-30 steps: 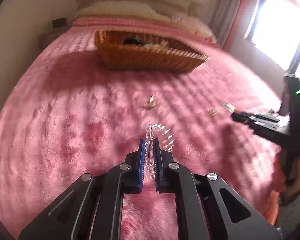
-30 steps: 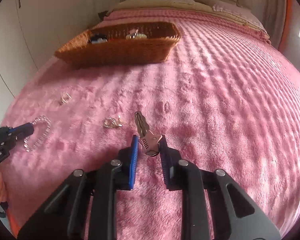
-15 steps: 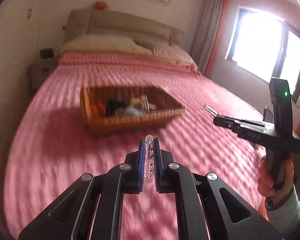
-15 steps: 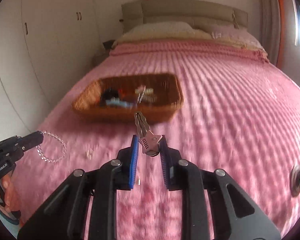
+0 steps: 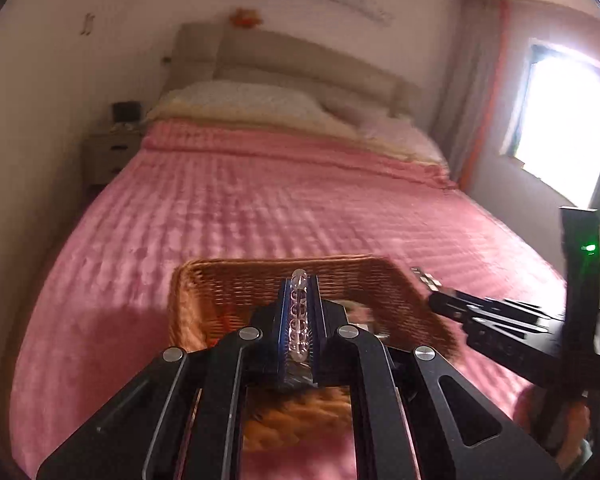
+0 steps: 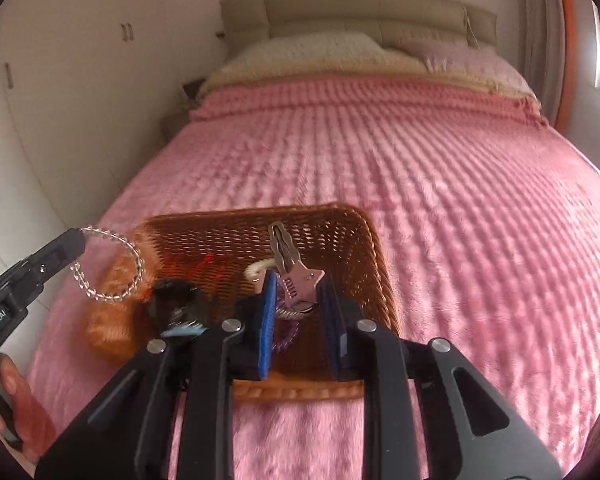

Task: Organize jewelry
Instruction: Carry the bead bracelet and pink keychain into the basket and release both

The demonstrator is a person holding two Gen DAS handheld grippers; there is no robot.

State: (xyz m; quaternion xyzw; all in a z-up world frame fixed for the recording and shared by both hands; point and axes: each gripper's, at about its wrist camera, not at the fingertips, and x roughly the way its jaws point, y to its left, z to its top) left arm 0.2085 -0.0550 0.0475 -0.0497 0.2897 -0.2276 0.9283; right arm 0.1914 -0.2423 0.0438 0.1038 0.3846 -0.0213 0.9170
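Observation:
My left gripper is shut on a clear bead bracelet and holds it over the near rim of a brown wicker basket on the pink bed. In the right wrist view the bracelet hangs as a loop from that gripper above the basket's left end. My right gripper is shut on a pink key, held over the basket. It shows at the right in the left wrist view. Inside the basket lie a black item, a white ring, a purple coil and something red.
The pink plush blanket covers the whole bed. Pillows and a beige headboard are at the far end. A nightstand stands on the left and a bright window on the right. White wardrobes line the left wall.
Both grippers have lifted their items off the blanket and carried them forward over the basket. The basket has gone from far ahead to right under the fingertips.

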